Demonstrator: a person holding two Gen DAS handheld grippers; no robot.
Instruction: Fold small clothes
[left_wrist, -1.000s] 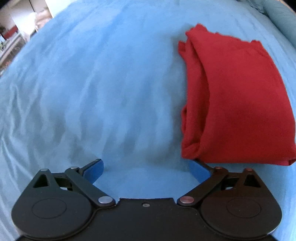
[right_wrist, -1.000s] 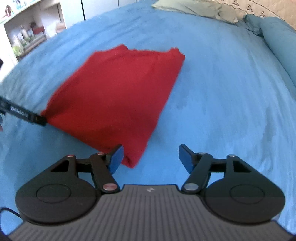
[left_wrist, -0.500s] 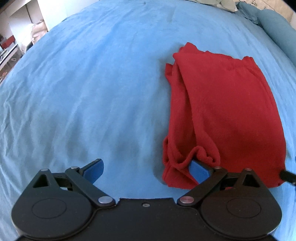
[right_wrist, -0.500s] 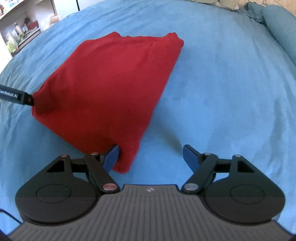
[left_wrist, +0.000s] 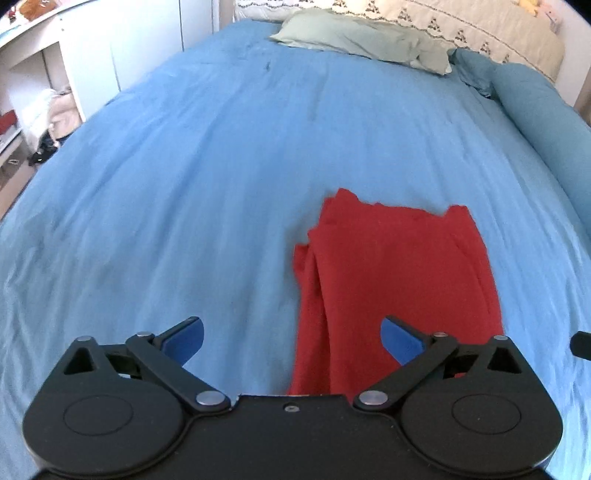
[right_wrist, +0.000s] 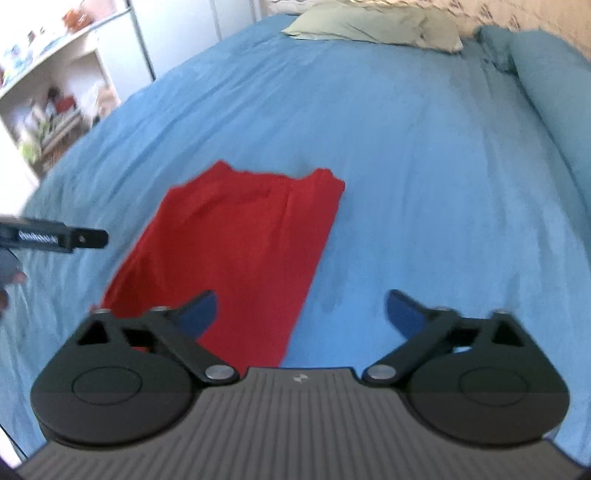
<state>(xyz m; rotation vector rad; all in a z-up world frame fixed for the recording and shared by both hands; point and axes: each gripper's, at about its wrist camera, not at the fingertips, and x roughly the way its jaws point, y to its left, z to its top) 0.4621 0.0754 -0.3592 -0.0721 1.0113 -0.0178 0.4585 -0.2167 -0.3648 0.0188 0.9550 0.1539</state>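
Item: red garment (left_wrist: 399, 266), folded into a long, roughly rectangular stack with layered edges showing along its left side. It lies flat on the blue bedspread (left_wrist: 184, 192), in the near right part of the left wrist view and the near left part of the right wrist view (right_wrist: 236, 251). Its near end runs under the gripper bodies in both views; its far end shows two small raised corners.

Item: left gripper (left_wrist: 291, 336), black with blue pads. Jaws stand wide apart, holding nothing. The left pad is over bare bedspread; the right pad (left_wrist: 400, 338) is over the garment's near portion. Whether it touches the cloth cannot be told. The same gripper appears from the side as a black bar at the left edge of the right wrist view (right_wrist: 55, 238), beside the garment's left edge.

Item: right gripper (right_wrist: 301, 314), black linkages on a ribbed grey body, blue pads. Jaws wide apart, holding nothing. The left pad (right_wrist: 197, 314) is over the garment's near right part; the right pad is over bare bedspread.

Item: pale green pillow (left_wrist: 362, 40), at the far end of the bed.

Item: blue bolster (left_wrist: 543, 107), along the far right side.

Item: white shelving unit (right_wrist: 48, 96), to the far left of the bed, contents blurred.
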